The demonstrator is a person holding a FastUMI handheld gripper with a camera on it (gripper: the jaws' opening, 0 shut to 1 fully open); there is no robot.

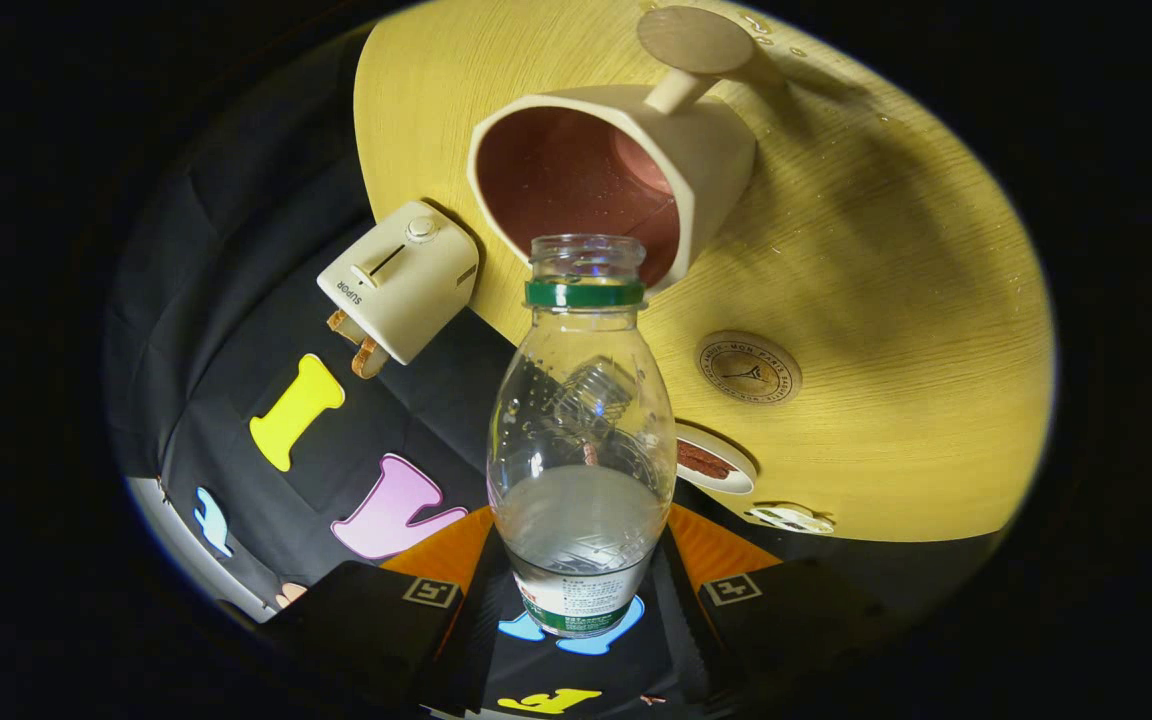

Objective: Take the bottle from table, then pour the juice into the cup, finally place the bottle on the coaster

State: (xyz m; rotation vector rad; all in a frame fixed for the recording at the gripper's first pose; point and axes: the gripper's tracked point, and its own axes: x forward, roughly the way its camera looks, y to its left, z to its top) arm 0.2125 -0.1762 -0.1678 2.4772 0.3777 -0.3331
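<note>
Here my jaws (576,600) clamp the bottle (579,440) by its base; its open mouth reaches just to the cup (616,170) rim on the counter (896,300).

Light falls brightly on the table (896,300), washing its wood grain pale toward the far side, while a broad soft shadow lies across it behind the cup (616,160). The cup's inside stays dim. Small glints speckle the clear bottle (581,440), whose neck and walls are sharp; the liquid inside looks greyish and cloudy, perhaps from reflections. The fisheye bends the table's edge into a curve, and detail smears and darkens toward the rim. The hand-held gripper (581,600), clamped on the bottle, sits in deep shade.
</note>
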